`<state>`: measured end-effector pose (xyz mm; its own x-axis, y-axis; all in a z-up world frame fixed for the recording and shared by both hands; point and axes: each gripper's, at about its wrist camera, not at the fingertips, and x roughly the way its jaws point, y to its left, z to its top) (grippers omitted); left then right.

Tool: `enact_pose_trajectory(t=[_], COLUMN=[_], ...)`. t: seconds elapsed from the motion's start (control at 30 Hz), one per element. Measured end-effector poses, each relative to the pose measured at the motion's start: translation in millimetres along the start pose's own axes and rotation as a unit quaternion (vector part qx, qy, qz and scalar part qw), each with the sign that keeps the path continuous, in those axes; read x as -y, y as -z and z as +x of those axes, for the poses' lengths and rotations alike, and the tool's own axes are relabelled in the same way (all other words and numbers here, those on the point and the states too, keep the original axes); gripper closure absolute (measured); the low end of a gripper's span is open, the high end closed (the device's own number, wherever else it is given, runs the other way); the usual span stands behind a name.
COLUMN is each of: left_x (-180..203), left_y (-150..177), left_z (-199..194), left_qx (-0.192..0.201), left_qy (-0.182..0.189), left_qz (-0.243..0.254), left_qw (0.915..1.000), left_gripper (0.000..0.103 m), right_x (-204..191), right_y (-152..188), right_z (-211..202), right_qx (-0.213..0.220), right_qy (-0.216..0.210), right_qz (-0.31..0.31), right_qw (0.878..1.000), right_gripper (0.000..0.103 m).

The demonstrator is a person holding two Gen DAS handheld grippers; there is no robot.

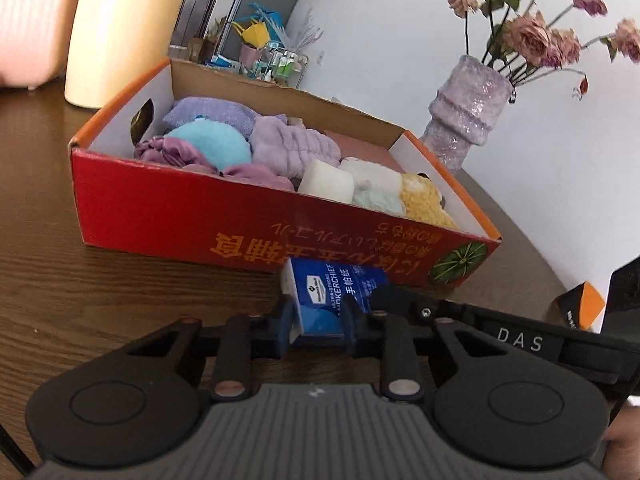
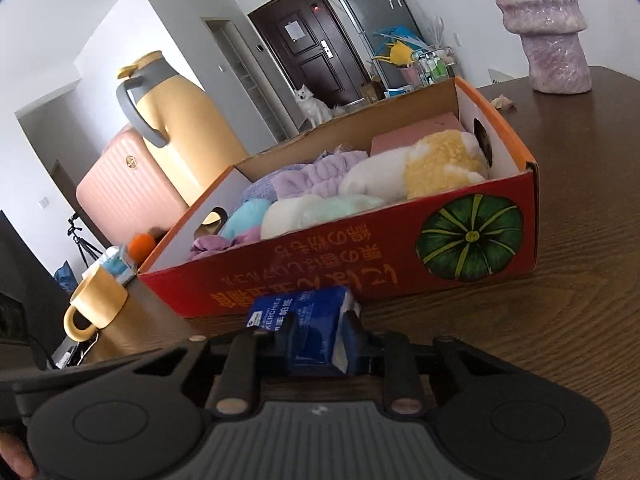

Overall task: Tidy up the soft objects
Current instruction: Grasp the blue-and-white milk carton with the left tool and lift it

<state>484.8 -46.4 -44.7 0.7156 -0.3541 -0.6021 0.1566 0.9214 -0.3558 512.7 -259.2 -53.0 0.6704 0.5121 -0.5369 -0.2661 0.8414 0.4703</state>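
Note:
A red cardboard box (image 1: 168, 208) (image 2: 360, 276) stands on the brown wooden table and holds several soft things: purple cloths (image 1: 288, 148), a teal plush (image 1: 216, 144), white and mint rolls (image 1: 328, 180) and a yellow plush (image 1: 424, 200) (image 2: 440, 168). My left gripper (image 1: 318, 322) is shut on a blue tissue pack (image 1: 336, 296) just in front of the box. My right gripper (image 2: 320, 344) is shut on another blue tissue pack (image 2: 308, 320), also in front of the box. The right gripper's body (image 1: 520, 340) shows in the left wrist view.
A yellow thermos jug (image 2: 180, 128) (image 1: 120, 32) and a pink suitcase (image 2: 120, 200) stand behind the box. A purple vase (image 1: 464, 112) (image 2: 548, 24) with dried roses stands at the right. A yellow mug (image 2: 96, 304), an orange ball (image 2: 142, 246) and a small carton lie left of the box.

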Motion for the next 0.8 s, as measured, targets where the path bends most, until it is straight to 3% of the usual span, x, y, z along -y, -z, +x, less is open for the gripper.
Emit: enact_pose_trajectory(t=[0.2,0.4,0.57,0.8], left_x=[-4.0,14.9,37.0,63.7], left_y=[-0.6,2.7,24.2,69.2], left_z=[-1.3,-18.7,-72.6,-154.8], left_qx=[0.001,0.023,0.058,0.103], left_qy=[0.005,-0.002,0.005,0.015], left_qz=[-0.016,0.018,0.067,0.1], left_qw=[0.9999,0.9996,0.9961,0.9896], left_gripper=[0.083,0.084,0.084,0.084], right_x=[3.0,-7.8,-24.1,-63.0], right_y=[1.6,8.3,34.5,81.6], right_z=[-3.4,-34.6,-88.2,-167.8], right_qx=[0.004,0.032,0.062,0.1], right_qy=[0.0,0.003,-0.018,-0.023], right_qz=[0.004,-0.001,0.0,-0.039], right_qw=[1.0,0.999,0.998,0.994], right_gripper=[0.085,0.085,0.086,0.087])
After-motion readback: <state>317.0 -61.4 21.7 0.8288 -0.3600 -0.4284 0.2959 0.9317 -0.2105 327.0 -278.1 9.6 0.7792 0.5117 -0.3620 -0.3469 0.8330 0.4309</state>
